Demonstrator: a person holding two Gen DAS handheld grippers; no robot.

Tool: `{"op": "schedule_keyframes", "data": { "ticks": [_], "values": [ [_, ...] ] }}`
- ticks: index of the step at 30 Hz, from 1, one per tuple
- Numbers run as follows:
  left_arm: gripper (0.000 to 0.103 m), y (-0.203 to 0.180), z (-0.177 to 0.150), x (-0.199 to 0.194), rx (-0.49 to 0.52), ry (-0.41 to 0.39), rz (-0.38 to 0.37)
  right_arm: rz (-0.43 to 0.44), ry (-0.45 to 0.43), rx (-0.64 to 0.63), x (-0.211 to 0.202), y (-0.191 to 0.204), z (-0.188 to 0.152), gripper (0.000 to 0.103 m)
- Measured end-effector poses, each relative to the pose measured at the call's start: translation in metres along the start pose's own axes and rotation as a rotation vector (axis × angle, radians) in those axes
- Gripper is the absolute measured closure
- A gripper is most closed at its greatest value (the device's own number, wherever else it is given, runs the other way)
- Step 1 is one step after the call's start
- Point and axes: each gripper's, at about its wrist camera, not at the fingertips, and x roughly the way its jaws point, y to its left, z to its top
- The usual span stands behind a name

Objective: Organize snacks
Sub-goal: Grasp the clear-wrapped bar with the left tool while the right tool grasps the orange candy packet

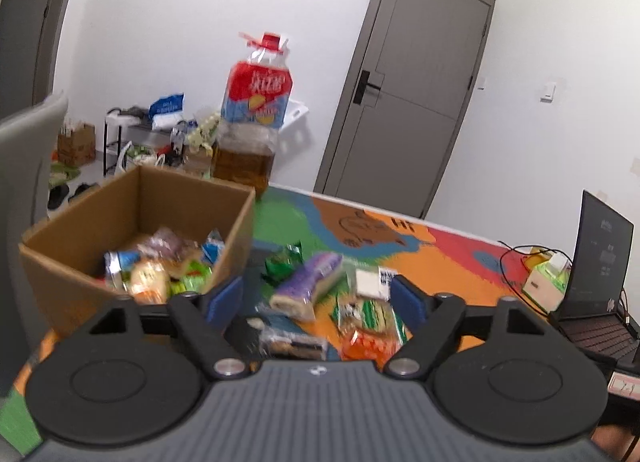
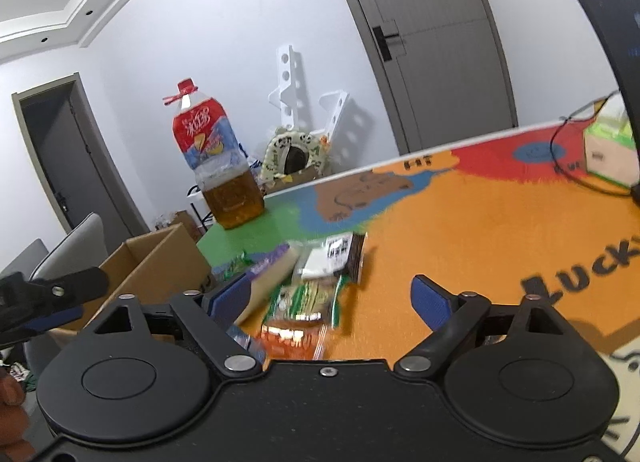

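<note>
Both my left gripper and right gripper fingers gape empty (blurry); overlapping snack packets risk a double grab beside the cardboard box.

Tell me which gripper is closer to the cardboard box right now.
Left. The left gripper hovers open right beside the cardboard box; the right gripper is open farther off, over the loose snacks.

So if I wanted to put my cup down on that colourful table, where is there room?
The orange stretch between the snack pile and the tissue box is bare. It is crowded between the cardboard box and the pile, and the tea bottle takes the green corner.
</note>
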Motion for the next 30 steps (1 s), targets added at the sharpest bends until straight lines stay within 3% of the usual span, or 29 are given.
{"op": "schedule_keyframes", "data": {
  "ticks": [3,7,11,18,25,30],
  "values": [
    [0.041,-0.003,-0.012,0.010,-0.008,0.032,0.001,0.025,0.043,-0.003,0.010,0.001,-0.008,0.039],
    [0.045,-0.004,-0.022,0.019,-0.009,0.031,-0.001,0.048,0.060,-0.020,0.021,0.005,-0.010,0.042],
    [0.055,-0.004,-0.029,0.026,-0.013,0.039,0.011,0.081,0.081,-0.039,0.035,0.010,-0.007,0.059],
    [0.062,0.001,-0.034,0.044,-0.026,0.063,0.026,0.117,0.125,-0.057,0.063,0.016,-0.006,0.060],
    [0.062,0.002,-0.038,0.061,-0.024,0.075,0.029,0.126,0.198,-0.073,0.082,0.015,-0.014,0.060],
    [0.058,0.003,-0.038,0.071,-0.034,0.073,0.045,0.116,0.214,-0.101,0.080,0.018,-0.022,0.067]
  ]
}}
